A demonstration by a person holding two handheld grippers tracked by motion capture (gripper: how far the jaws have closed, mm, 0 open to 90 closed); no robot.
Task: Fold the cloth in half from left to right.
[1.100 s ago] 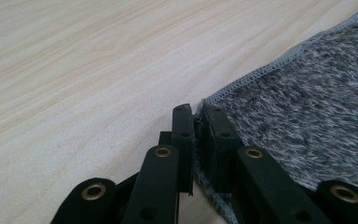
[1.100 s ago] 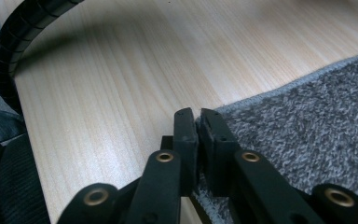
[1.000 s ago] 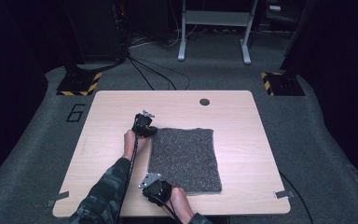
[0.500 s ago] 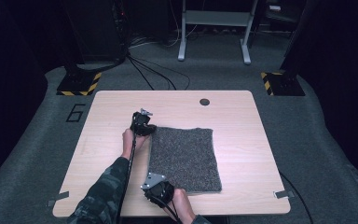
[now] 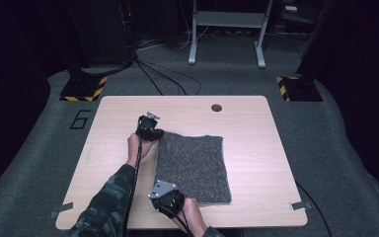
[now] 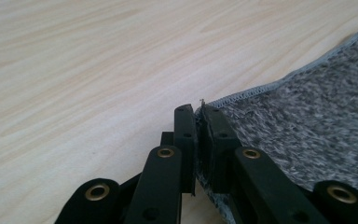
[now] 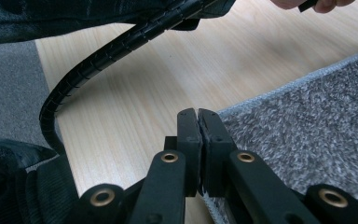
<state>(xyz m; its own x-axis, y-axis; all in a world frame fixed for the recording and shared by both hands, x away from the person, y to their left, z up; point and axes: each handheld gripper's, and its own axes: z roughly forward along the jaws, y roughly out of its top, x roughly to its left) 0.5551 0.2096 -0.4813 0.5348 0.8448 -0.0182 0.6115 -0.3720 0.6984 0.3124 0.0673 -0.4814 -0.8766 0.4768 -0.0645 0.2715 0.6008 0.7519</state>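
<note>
Nothing much has shifted since a second ago: our left claw [image 6: 198, 116] and right claw [image 7: 198, 119] stay clamped on the grey cloth's [image 5: 195, 165] left corners, ready to fold across the counter [image 5: 256, 128].

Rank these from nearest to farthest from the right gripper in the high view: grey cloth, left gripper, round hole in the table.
From the right gripper:
1. Grey cloth, its near left corner pinched in the jaws.
2. Left gripper, at the cloth's far left corner.
3. Round hole, near the table's far edge.
</note>
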